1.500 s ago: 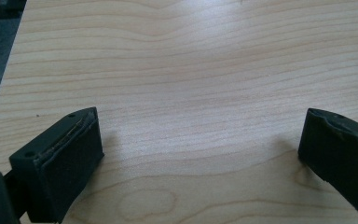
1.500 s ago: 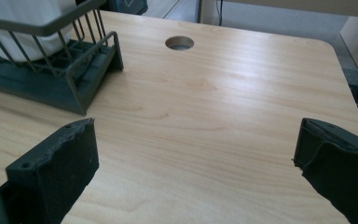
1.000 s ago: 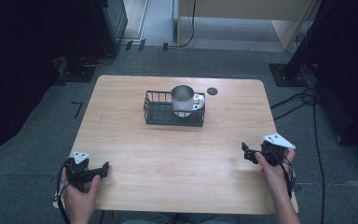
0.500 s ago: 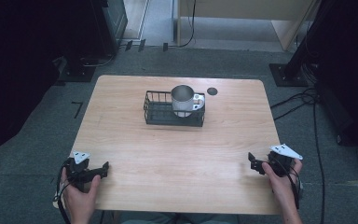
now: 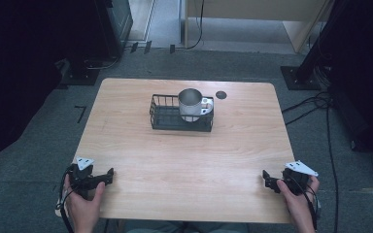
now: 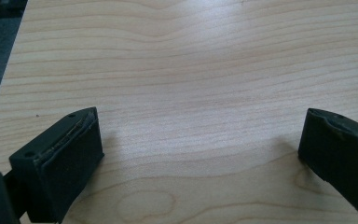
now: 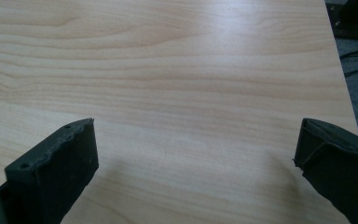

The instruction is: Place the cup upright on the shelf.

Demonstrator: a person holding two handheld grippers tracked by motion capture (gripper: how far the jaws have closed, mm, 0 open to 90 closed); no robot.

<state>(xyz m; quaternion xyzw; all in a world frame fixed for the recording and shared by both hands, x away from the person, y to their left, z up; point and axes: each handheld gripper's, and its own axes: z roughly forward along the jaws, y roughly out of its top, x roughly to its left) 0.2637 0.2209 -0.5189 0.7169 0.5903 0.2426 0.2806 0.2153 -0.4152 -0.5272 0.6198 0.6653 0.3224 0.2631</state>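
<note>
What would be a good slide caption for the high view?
Metal mug standing in a black wire basket on a wooden table, both grippers open at the near edge.

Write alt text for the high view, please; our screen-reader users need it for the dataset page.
A metal mug stands inside a black wire basket at the far middle of a wooden table. At the near corners, the left gripper and right gripper rest open, each in a hand.

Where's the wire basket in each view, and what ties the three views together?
High view: black wire basket at the table's far centre, metal mug in its right end.
Left gripper view: not in it.
Right gripper view: not in it.
Shared landmark: the light wood tabletop.
</note>
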